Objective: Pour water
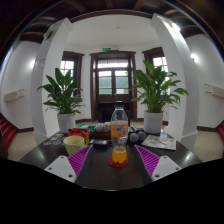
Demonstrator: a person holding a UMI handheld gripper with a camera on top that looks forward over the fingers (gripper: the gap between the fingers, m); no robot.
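Nearest the lens, the tongs (111, 163) stand open, their two fingers spread wide with a purple pad (148, 160) on the inner face of each. Between them, with a clear gap at either side, a clear plastic bottle (119, 137) stands upright on the dark bench (100, 172); it has a red cap, a red label band around its upper body and orange liquid in its lower part. Neither finger touches it. Just to one side of the bottle, a yellow-green cup (74, 144) sits on the bench, near the bottle but apart from it. Beyond these, a cluster of small items lies across the far part of the bench, too small to name. Farther back, two large potted plants (62, 97) in white pots flank a dark-framed glass door (113, 80), one at each side, with white pillars and walls around them.
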